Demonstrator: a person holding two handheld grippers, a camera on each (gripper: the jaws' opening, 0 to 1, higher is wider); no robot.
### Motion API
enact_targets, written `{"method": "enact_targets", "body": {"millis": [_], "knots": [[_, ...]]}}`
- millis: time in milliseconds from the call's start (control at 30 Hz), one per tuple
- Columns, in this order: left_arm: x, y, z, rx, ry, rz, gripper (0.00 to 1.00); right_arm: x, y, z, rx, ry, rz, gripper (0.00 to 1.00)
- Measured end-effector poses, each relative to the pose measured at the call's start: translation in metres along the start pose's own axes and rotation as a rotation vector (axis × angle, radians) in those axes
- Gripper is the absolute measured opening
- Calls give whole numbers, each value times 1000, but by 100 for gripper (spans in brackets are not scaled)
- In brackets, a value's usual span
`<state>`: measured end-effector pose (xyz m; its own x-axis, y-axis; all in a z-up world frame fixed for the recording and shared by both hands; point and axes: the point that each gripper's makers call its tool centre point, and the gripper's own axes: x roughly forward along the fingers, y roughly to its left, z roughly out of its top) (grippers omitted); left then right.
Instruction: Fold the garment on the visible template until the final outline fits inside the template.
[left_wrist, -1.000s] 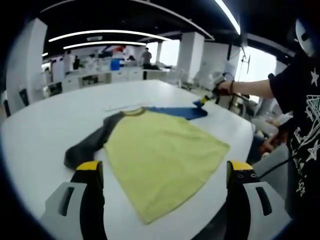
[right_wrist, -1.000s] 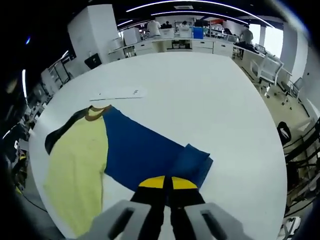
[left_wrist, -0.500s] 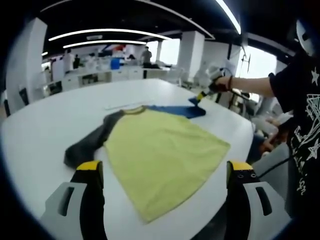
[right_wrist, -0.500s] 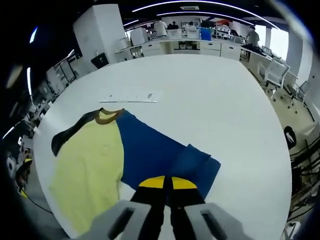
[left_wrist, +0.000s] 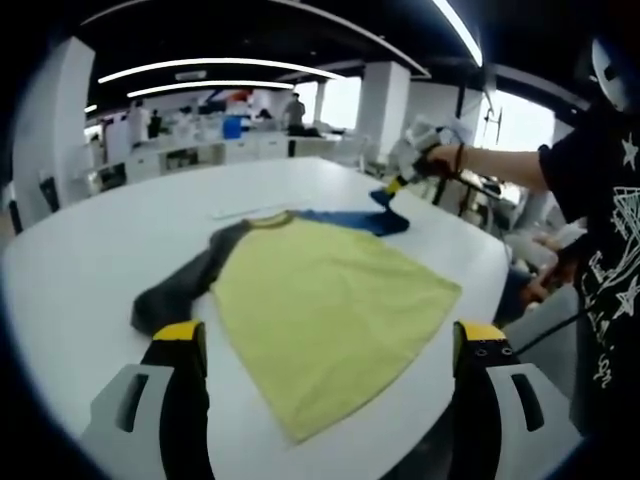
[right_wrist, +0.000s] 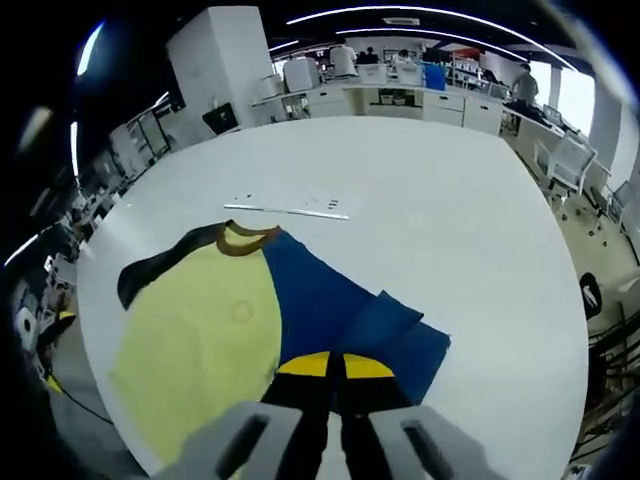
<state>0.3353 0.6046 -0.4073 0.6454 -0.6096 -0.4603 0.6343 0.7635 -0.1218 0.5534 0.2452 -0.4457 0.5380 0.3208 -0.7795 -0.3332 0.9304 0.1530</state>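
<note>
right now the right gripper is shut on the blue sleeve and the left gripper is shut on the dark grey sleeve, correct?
Not quite. The right gripper is shut on the blue sleeve, but the left gripper is open, its jaws wide apart and holding nothing. The left gripper view shows the dark grey sleeve lying flat on the white table, ahead of the left jaw.

The shirt's (right_wrist: 200, 340) near hem is hidden behind the right gripper (right_wrist: 335, 368) (markings on the template (right_wrist: 290, 205) are too small to read).
</note>
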Motion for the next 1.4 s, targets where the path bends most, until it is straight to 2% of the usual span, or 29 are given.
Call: {"method": "enact_targets", "body": {"millis": [600, 1000, 1400], "knots": [[3, -1, 2, 13, 6, -7, 99, 18, 47, 16, -36, -8, 75, 0], [4, 0, 3, 14, 3, -12, 99, 29, 76, 24, -24, -14, 139, 0], [12, -15, 8, 16, 6, -20, 99, 37, 104, 32, -51, -9, 181, 0]]}}
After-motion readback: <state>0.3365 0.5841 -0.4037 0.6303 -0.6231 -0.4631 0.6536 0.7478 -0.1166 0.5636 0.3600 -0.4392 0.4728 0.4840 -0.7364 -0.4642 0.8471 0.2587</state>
